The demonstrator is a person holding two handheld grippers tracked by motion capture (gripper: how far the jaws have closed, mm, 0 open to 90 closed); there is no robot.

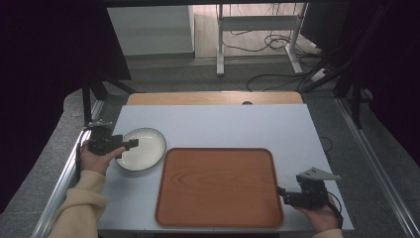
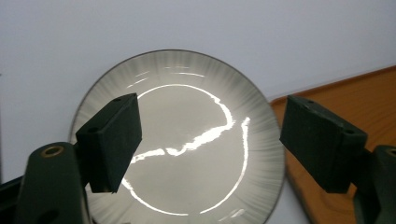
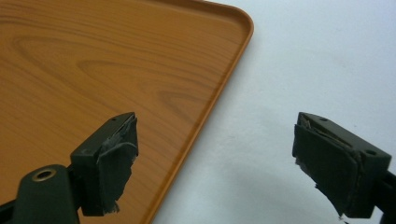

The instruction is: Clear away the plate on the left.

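A wooden tray (image 1: pixel 218 188) lies mid-table, a white plate (image 1: pixel 146 151) just beside its far left corner. The person's left hand (image 1: pixel 96 158) reaches in from the left edge, its left gripper (image 1: pixel 130 144) wide open over the plate's left rim. The left gripper view shows glare rings on the glaze. The right gripper (image 1: pixel 283 194), jaws wide, straddles the tray's near right edge; its pads (image 3: pixel 116 163) look torn.

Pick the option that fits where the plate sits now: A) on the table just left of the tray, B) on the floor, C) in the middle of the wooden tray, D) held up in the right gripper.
A: the plate rests on the white table beside the tray's left edge, with the open left gripper over it.
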